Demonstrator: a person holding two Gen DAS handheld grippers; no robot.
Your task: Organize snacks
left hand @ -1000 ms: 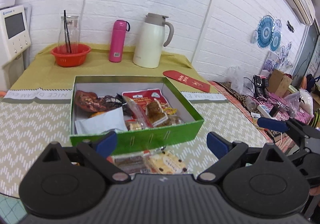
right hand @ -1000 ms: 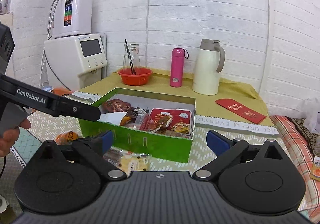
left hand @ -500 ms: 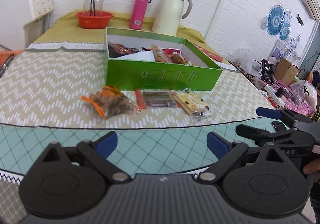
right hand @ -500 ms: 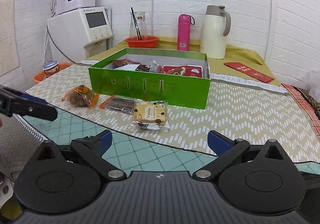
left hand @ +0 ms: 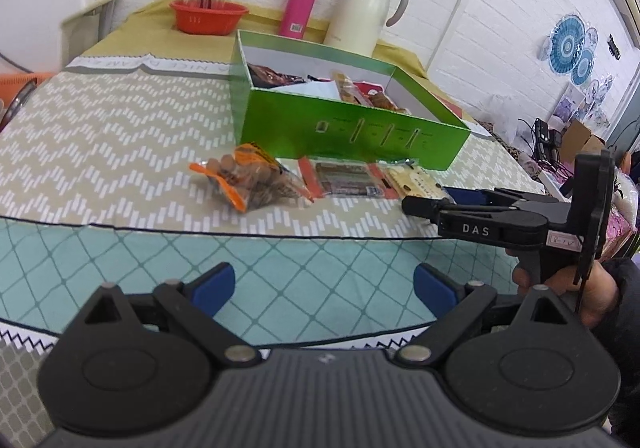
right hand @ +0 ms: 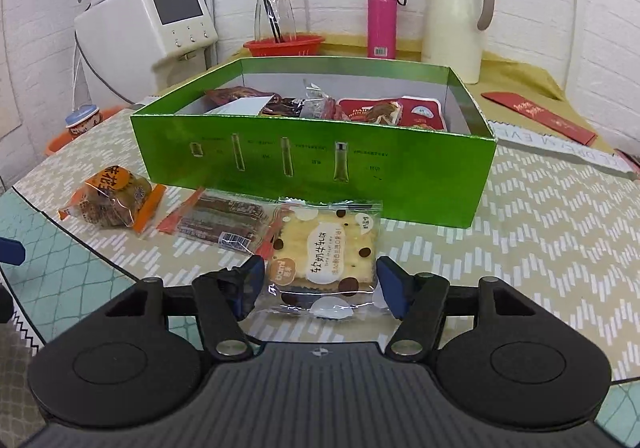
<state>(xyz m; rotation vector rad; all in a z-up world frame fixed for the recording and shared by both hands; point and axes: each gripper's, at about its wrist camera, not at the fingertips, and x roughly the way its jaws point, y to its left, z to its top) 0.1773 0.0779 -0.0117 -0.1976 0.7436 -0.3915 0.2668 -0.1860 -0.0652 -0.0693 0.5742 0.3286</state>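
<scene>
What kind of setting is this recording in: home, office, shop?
Probably a lived-in home room or small break area. A patterned tablecloth covers the table, a countertop water dispenser stands by the brick wall, and a thermos jug sits behind the green snack box.

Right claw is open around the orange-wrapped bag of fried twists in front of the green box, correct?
Not quite. The right wrist view shows the right claw open around the clear-wrapped square milk cracker packet, in front of the green cardboard box.

Pink flask (right hand: 382,20), cream jug (right hand: 454,16), red basket (right hand: 284,47), glass carafe (right hand: 274,10)
</scene>
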